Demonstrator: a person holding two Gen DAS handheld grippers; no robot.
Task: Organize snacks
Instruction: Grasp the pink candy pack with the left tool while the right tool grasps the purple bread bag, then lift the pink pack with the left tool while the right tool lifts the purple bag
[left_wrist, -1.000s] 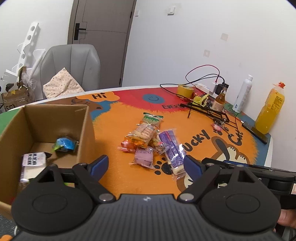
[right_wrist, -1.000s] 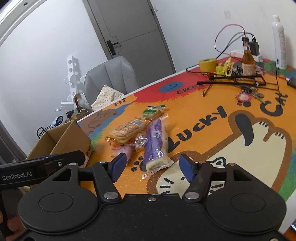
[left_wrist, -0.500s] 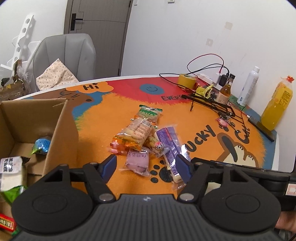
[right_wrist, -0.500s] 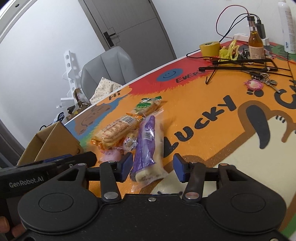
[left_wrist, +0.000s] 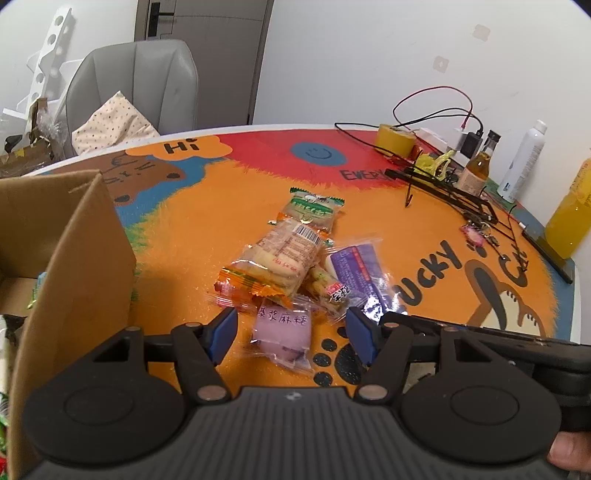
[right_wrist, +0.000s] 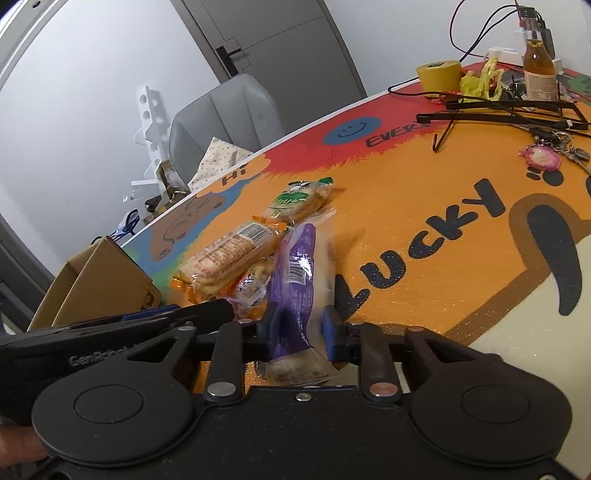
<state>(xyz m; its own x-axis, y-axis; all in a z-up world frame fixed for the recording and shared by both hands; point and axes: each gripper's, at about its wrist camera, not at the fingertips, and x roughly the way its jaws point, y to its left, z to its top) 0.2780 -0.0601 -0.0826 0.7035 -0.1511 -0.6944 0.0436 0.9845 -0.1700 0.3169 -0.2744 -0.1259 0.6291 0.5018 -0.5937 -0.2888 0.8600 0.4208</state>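
Fingers of right gripper (right_wrist: 301, 328) closing on purple snack pack (right_wrist: 295, 273), pink snack packet (left_wrist: 282, 332) framed between half-open, closing left gripper (left_wrist: 290, 328), pack's near end hidden.

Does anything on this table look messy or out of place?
Yes: the snacks lie in a jumbled, overlapping heap mid-table, the orange cracker pack across others, not in the cardboard box. Cables, a tape roll and bottles clutter the far edge.
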